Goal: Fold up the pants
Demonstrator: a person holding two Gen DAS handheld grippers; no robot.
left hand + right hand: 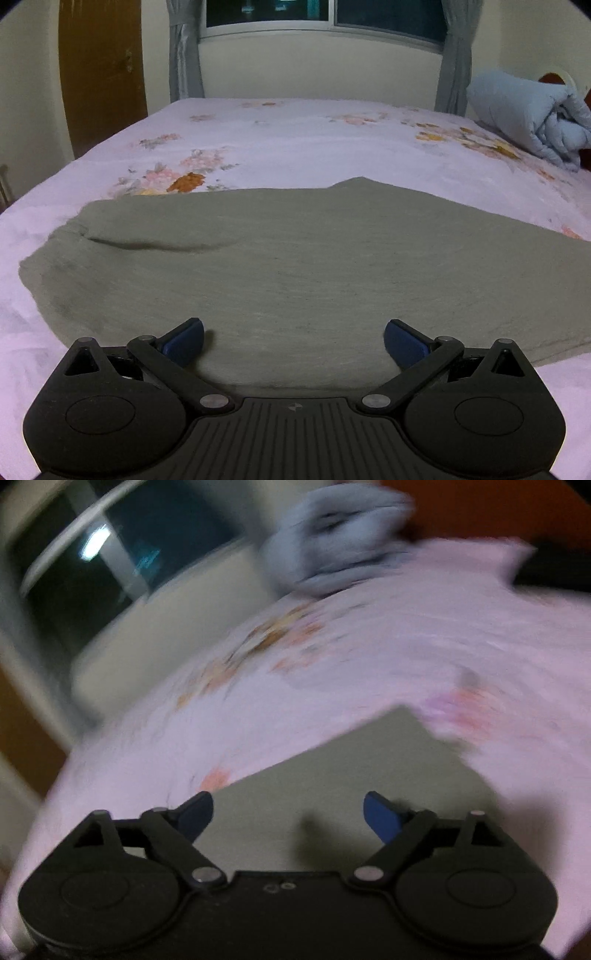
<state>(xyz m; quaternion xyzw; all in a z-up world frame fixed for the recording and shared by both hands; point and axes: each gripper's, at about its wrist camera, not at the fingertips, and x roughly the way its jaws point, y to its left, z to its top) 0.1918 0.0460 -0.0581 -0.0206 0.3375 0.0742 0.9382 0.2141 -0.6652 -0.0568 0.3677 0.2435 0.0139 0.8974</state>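
Bed: floral pink sheet (295, 140).
Writing: none legible.
Pants: grey-green knit pants (295, 266) spread at 12 o'clock of both jaws.
Left gripper (294, 338): spread, empty.
Right gripper (288, 814): spread, empty.

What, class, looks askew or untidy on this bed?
The grey pants lie spread but not smooth: a raised crease runs near their left end. The blue quilt is bundled at the bed's far right corner.

L gripper (294, 341) jaws wide apart | R gripper (288, 814) same, view tilted, blurred
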